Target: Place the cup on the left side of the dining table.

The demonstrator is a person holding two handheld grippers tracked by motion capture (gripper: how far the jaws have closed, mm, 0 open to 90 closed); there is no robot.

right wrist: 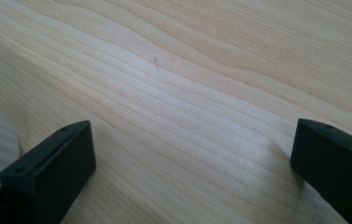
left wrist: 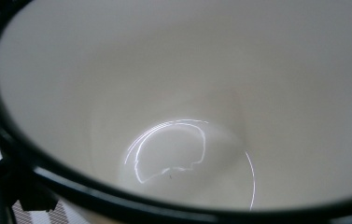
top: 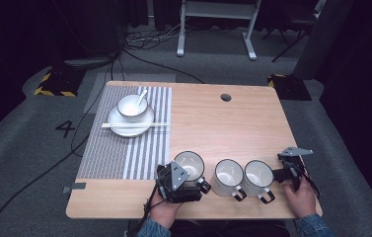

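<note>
Left gripper (top: 193, 180) sits at the near rim of a white enamel mug with a dark rim (top: 189, 164); whether it has clamped the wall, I cannot tell. Right gripper (top: 281, 174) hangs released, jaws wide over bare wooden table (right wrist: 187, 93), just beside another white mug (top: 258, 175). Judgement: mug light, rigid, glossy, likely slippery; pinch the rim wall or handle.
</note>
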